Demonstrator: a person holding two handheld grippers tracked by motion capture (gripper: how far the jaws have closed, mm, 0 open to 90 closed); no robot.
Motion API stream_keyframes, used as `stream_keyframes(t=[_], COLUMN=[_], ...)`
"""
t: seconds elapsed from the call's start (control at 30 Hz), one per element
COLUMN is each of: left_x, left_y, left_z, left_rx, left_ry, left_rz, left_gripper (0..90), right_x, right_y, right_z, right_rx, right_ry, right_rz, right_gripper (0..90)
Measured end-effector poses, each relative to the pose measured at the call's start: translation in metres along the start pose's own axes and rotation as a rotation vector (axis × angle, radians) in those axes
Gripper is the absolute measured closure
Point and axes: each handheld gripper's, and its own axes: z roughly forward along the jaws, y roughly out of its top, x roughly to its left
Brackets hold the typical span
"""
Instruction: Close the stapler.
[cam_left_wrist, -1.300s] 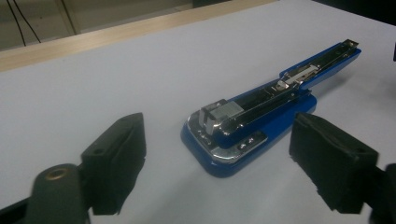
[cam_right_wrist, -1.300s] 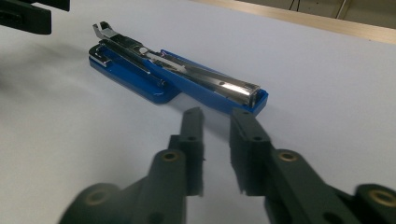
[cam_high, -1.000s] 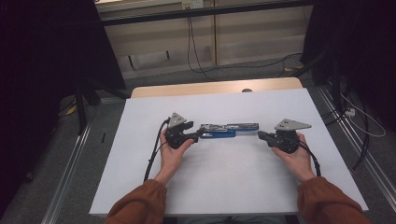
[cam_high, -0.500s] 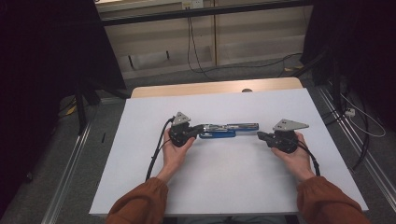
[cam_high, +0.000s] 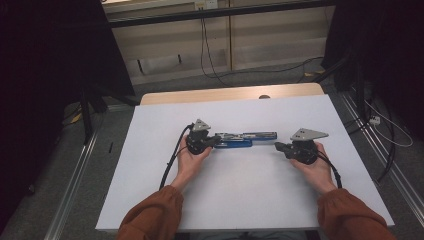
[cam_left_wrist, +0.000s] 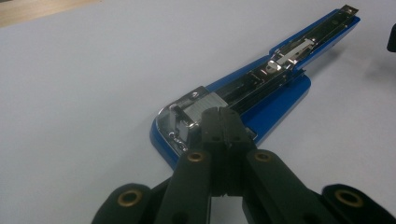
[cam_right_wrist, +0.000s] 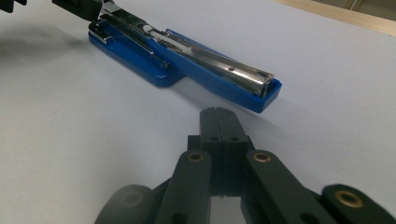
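Both grippers are closed on nothing. The left gripper (cam_left_wrist: 222, 122) has just shut, its tips at the hinge end of the opened blue stapler (cam_left_wrist: 261, 86) on the white table (cam_high: 150, 165); the right gripper (cam_right_wrist: 220, 122) waits near the far end. Pressing there could skid it sideways.

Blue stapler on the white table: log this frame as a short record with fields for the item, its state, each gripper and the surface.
item: blue stapler, lying opened out flat
state: metal staple channel faces up; hinge end toward the left gripper
left gripper: jaws shut, tips at the stapler's hinge end; a grip on the metal cannot be told
right gripper: jaws shut, empty, tips just short of the stapler's far end, apart from it
surface: white table, wooden edge at the far side
hands: one on each gripper, orange sleeves
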Motion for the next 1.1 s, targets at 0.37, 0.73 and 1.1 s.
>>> stream_keyframes(t=[0.37, 0.73, 1.1], left_x=[-0.004, -0.004, -0.002], left_y=[-0.004, -0.004, -0.004], left_z=[0.005, 0.006, 0.005], left_rx=[0.009, 0.01, 0.009], left_ry=[-0.021, -0.024, -0.02], left_rz=[-0.006, 0.001, -0.007], left_gripper=[90.0, 90.0, 90.0], right_x=[-0.005, -0.01, -0.011], right_y=[-0.001, 0.004, 0.013], right_z=[0.007, 0.012, 0.024], right_rx=[0.036, 0.116, 0.196], right_ry=[-0.034, -0.08, -0.08], right_rz=[0.001, 0.014, 0.0], right_gripper=[90.0, 90.0, 90.0])
